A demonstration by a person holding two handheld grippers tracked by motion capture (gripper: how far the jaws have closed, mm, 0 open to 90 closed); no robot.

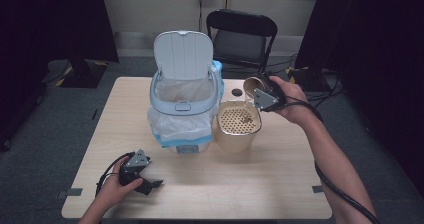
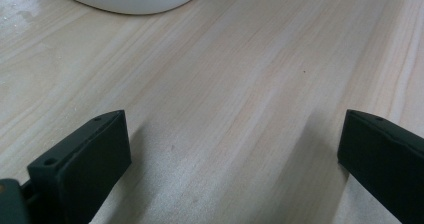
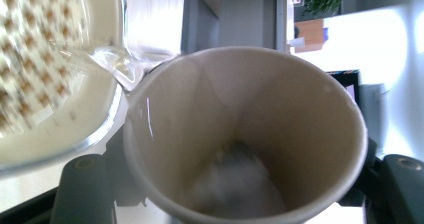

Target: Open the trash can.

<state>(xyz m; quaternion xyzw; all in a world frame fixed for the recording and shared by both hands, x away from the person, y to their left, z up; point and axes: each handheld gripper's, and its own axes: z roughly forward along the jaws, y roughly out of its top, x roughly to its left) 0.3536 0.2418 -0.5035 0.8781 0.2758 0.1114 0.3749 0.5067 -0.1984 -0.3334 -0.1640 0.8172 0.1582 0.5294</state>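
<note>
Right hand-held gripper point(image 1: 260, 91) clamped on paper cup point(image 1: 253, 87), jaws either side of cup wall in right gripper view. Cup point(image 3: 245, 134) tipped steeply toward perforated strainer lid point(image 1: 239, 119) of beige container point(image 1: 235, 136), thin stream of liquid point(image 3: 117, 64) running off rim onto holes (some residue at cup bottom, blurred). Container just right of white bin point(image 1: 184, 101), lid up, bag liner fitted. Left hand-held gripper point(image 1: 145, 184) resting low on surface point(image 1: 240, 184) near front-left edge, jaws spread wide, nothing between, bare wood point(image 2: 235, 109) under them. Small dark round item point(image 1: 237, 92) behind container, identity unclear.
</note>
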